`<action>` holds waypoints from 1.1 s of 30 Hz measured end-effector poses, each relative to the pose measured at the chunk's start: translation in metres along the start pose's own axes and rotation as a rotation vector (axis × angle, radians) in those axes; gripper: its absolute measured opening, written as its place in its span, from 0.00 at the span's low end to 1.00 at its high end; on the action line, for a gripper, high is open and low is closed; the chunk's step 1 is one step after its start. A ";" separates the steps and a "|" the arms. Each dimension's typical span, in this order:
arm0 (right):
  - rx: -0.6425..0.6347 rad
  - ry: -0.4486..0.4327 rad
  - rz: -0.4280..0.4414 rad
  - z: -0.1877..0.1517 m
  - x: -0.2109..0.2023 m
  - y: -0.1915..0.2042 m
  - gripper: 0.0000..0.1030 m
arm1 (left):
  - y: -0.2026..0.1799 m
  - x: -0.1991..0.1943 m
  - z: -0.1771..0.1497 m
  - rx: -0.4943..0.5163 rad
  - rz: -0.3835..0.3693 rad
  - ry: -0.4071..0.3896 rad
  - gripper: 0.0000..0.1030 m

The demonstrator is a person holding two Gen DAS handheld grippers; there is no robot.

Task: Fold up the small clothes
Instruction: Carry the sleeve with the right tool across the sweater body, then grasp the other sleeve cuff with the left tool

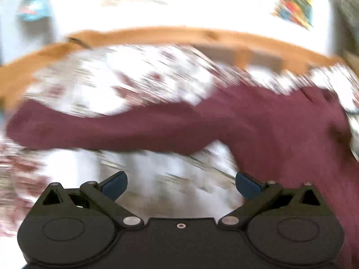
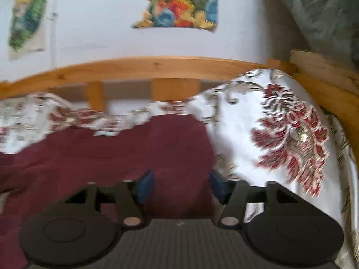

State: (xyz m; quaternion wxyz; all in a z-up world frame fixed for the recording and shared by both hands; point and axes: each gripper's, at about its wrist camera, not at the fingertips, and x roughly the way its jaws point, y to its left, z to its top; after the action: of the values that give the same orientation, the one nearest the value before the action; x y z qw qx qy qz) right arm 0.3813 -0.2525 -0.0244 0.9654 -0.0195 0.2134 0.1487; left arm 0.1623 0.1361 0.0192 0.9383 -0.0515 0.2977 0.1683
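The left gripper [image 1: 181, 185] is released, its two blue pads [image 1: 114, 186] spread wide with nothing between them. Straight ahead of it lies the maroon garment [image 1: 269, 121], a long arm of cloth reaching across to the left and a broader part falling down the right side, past the right pad and out of the bottom of the view. The garment rests on a white bedspread [image 1: 139, 83] with a dark red flower pattern. This whole view is smeared by motion, so the pattern is only streaks and the garment's seams and edges cannot be made out. Beyond the bedspread runs a wooden bed rail [image 1: 157, 34], and above it a white wall with blurred coloured pictures [image 1: 294, 2], their subject unreadable.

The right gripper [image 2: 181, 187] is also unclenched, its pads [image 2: 145, 187] apart, though narrower than the left pair. The maroon garment [image 2: 112, 152] lies under and ahead of it, filling the gap between the pads and spreading off to the left, where the frame cuts it off. Whether the pads touch the cloth cannot be told. To the right the bedspread [image 2: 291, 139] rises in a hump, its red and grey flower fairly clear. Ahead stands the wooden rail [image 2: 157, 66] with slats below, partly hidden by bedding. On the wall hangs a torn colourful picture [image 2: 179, 6]; a patterned grey-green cloth [image 2: 325, 15] fills the far right corner.
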 end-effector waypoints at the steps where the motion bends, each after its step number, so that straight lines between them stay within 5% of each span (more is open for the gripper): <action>1: 0.008 -0.005 0.027 -0.004 -0.009 0.005 0.79 | 0.016 -0.006 0.004 -0.029 0.053 -0.022 0.99; 6: 0.029 -0.022 0.173 -0.028 -0.055 0.039 0.97 | 0.087 -0.018 0.021 -0.100 0.286 -0.115 0.99; 11: 0.022 -0.022 0.268 -0.056 -0.094 0.081 1.00 | 0.132 -0.009 0.039 0.072 0.329 -0.099 0.99; 13: 0.005 -0.015 0.295 -0.066 -0.104 0.095 1.00 | 0.147 -0.001 0.043 0.089 0.323 -0.069 0.97; 18: -0.006 0.010 0.320 -0.087 -0.113 0.123 1.00 | 0.173 0.018 0.050 0.082 0.255 0.029 0.72; 23: 0.016 0.040 0.346 -0.097 -0.113 0.133 1.00 | 0.183 0.030 0.060 0.040 0.232 0.107 0.15; 27: 0.011 0.014 0.344 -0.098 -0.118 0.131 1.00 | 0.178 0.008 0.074 -0.063 0.215 0.111 0.12; 33: 0.022 -0.021 0.350 -0.102 -0.128 0.121 1.00 | 0.175 -0.053 0.098 -0.362 0.104 0.245 0.10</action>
State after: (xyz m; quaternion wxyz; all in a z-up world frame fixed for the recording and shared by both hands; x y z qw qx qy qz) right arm 0.1930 -0.1832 -0.0607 0.9271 0.0301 0.2050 0.3123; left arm 0.1140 0.3044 0.1304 0.8606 -0.2237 0.3768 0.2596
